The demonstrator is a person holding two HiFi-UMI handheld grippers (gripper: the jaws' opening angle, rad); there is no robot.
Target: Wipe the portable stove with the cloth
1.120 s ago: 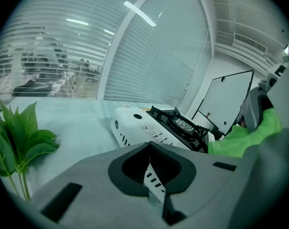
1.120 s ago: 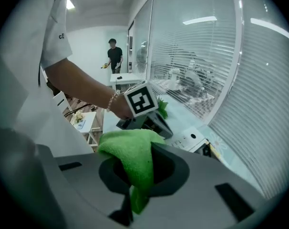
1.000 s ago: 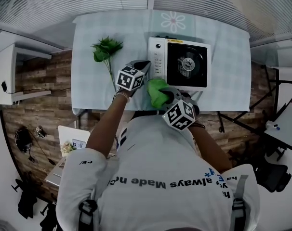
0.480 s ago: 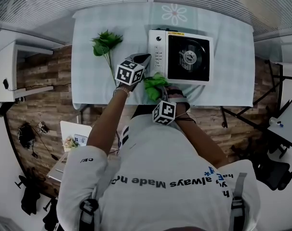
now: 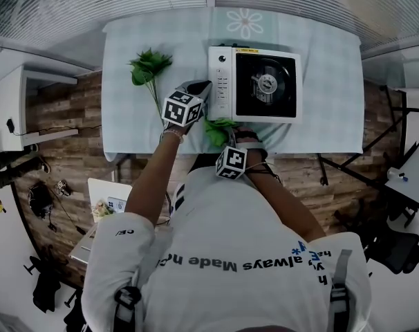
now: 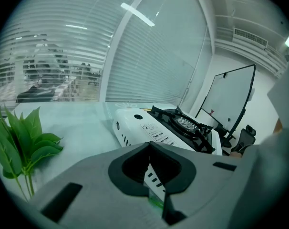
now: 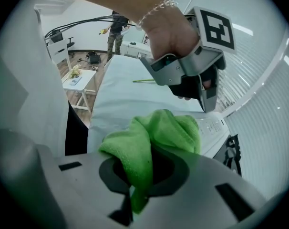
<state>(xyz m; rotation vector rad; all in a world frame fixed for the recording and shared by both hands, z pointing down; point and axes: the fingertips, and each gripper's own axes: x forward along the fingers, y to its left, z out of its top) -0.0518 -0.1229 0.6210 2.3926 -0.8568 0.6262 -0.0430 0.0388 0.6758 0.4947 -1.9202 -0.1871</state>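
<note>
The portable stove point(image 5: 254, 83), a white body with a black burner top, stands on the pale tablecloth point(image 5: 133, 123). My right gripper point(image 5: 228, 141) is shut on a green cloth point(image 5: 218, 128), which bunches out of its jaws point(image 7: 154, 132) at the stove's point(image 7: 214, 128) near left corner. My left gripper point(image 5: 201, 88) is shut with nothing in it, its tip just beside the stove's white control panel. In the left gripper view the closed jaws point(image 6: 149, 147) point at the stove's point(image 6: 156, 128) side. The left gripper point(image 7: 187, 75) also shows in the right gripper view, above the cloth.
A sprig of green leaves point(image 5: 149, 68) lies on the table left of the stove, also visible in the left gripper view point(image 6: 20, 142). The table's near edge point(image 5: 196, 154) runs just below the grippers. A small white side table point(image 7: 80, 82) stands on the wooden floor.
My right gripper has come down with the green cloth and rolled, so the cloth now sits lower by the stove's near left corner. The left gripper has stayed put.
</note>
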